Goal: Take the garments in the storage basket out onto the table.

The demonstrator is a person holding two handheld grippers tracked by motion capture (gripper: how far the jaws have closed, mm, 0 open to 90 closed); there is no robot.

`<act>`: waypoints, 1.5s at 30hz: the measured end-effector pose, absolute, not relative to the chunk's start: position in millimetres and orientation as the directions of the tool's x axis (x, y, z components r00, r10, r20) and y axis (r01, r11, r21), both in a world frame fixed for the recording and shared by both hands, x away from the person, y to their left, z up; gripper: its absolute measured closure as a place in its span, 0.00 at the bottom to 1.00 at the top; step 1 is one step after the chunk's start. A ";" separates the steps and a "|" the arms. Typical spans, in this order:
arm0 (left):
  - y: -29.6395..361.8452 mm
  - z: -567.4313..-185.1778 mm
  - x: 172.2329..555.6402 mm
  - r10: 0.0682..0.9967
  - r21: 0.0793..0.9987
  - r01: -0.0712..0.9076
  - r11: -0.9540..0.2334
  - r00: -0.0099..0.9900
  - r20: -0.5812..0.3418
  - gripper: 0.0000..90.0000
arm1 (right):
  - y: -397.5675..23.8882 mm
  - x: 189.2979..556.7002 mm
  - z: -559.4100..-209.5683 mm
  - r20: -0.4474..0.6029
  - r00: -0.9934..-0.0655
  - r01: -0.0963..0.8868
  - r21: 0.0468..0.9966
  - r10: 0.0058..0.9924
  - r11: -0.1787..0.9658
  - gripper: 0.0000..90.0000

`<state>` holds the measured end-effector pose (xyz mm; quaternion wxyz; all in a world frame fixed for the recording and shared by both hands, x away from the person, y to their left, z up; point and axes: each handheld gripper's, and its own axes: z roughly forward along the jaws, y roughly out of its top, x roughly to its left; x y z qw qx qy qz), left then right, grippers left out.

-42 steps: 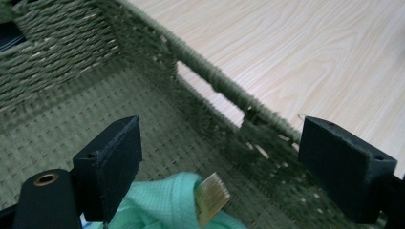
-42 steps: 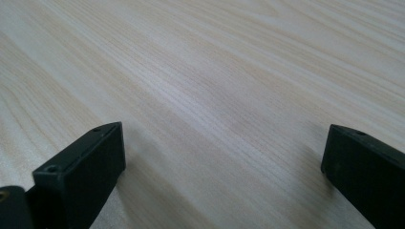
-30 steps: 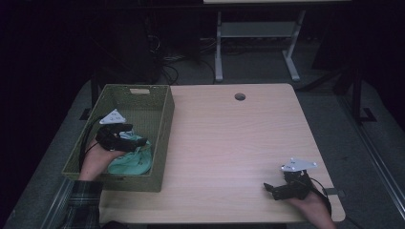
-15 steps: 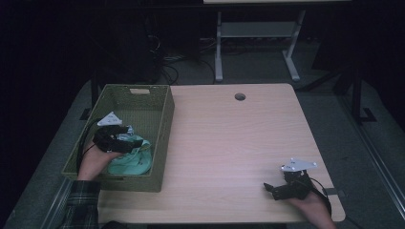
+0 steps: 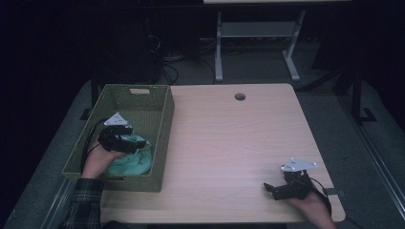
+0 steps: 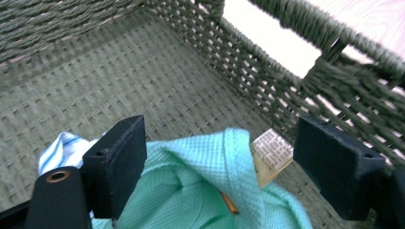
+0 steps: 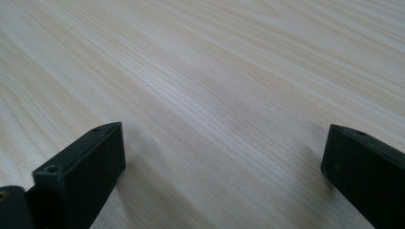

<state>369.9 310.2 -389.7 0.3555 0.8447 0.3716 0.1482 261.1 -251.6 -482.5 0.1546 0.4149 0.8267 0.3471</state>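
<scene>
My left tool point(image 5: 128, 141) has dipped lower | jaws spread over one teal cloth point(image 6: 200, 191) in one basket point(image 5: 143, 90) | right tool point(image 5: 277, 189) released on worktop point(image 5: 229, 138)

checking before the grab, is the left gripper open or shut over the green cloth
Open: the left gripper has its black fingers spread either side of the mint-green waffle-weave cloth.

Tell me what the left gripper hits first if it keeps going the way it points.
Probably the green cloth: the left gripper is open with the cloth's fold lying between its jaws, just ahead. Beyond it is the basket floor and wall. Depth is hard to judge.
</scene>
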 end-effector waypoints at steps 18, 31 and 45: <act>299.6 -411.9 380.7 0.739 0.557 0.626 -0.546 0.673 -0.032 0.23 | -251.6 261.1 -482.5 0.032 -0.608 0.579 0.702 0.793 0.415 0.01; 301.8 -412.1 380.7 0.744 0.500 0.670 -0.548 0.664 -0.076 0.63 | -251.6 261.1 -482.5 0.032 -0.608 0.578 0.702 0.793 0.415 0.01; 308.7 -402.1 377.4 0.778 0.543 0.686 -0.485 0.622 -0.091 0.94 | -251.6 261.1 -482.5 0.032 -0.608 0.579 0.702 0.793 0.415 0.01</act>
